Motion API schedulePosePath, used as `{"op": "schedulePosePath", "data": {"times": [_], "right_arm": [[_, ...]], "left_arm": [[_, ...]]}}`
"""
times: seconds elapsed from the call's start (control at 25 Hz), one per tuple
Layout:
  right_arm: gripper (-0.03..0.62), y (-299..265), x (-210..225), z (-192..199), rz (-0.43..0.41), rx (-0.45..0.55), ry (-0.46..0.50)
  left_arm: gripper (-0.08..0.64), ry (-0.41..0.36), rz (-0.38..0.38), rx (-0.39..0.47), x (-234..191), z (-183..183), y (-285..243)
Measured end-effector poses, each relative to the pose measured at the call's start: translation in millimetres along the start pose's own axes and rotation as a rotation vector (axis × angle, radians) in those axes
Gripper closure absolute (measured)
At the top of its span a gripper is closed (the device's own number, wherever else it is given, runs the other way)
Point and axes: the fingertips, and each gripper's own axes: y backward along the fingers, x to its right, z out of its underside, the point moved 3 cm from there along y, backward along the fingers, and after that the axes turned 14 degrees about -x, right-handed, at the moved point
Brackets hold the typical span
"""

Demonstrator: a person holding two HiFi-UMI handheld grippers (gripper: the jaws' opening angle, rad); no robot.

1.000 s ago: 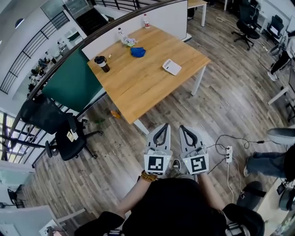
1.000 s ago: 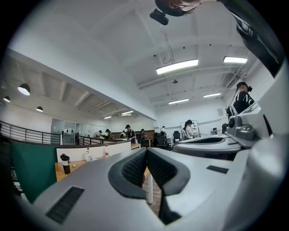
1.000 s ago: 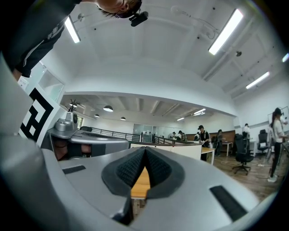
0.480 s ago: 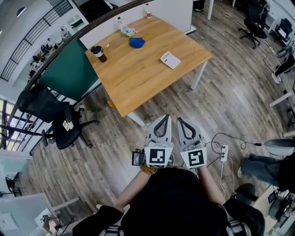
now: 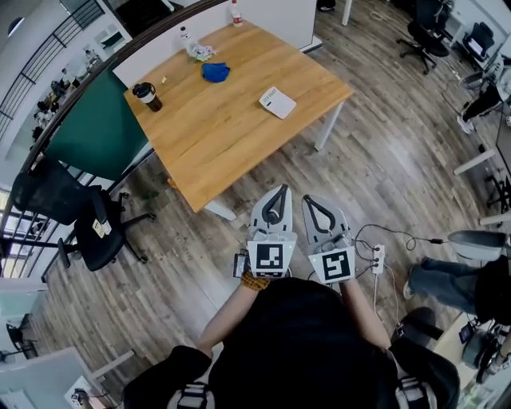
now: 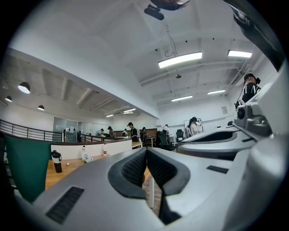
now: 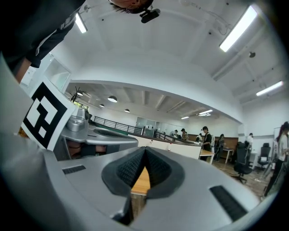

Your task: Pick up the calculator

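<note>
lying flat on the table (image 5: 223, 136), upper centre of frame, the calculator (image 5: 277, 102) looks light, rigid, thin; pinch its long edges. left hand-held gripper (image 5: 275, 196) and right hand-held gripper (image 5: 310, 204): clenched, empty.

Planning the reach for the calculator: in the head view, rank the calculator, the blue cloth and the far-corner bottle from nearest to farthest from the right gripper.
1. calculator, near the right edge of the table, closest to the right gripper.
2. blue cloth, farther back and to the left.
3. bottle, at the far corner, farthest.
</note>
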Motion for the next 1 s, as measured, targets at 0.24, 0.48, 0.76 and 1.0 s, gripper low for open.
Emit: {"op": "schedulePosePath", "data": {"times": [0.24, 0.48, 0.76, 1.0], "right_arm": [[0.586, -20.6, 32.8, 2.3, 0.025, -0.058, 0.036], [0.586, -65.8, 63.6, -1.3, 0.047, -0.094, 0.035], [0.586, -125.7, 81.4, -6.0, 0.032, -0.116, -0.001], [0.586, -169.5, 102.9, -8.7, 0.015, -0.162, 0.013]], "left_arm": [[0.537, 0.014, 0.023, 0.012, -10.7, -10.7, -49.9], [0.536, 0.018, 0.063, -0.027, -26.0, -14.5, -97.1], [0.536, -0.001, 0.084, -0.056, -64.7, -15.6, -154.1], [0.536, 0.056, 0.089, -0.073, -88.0, -8.1, -194.2]]}}
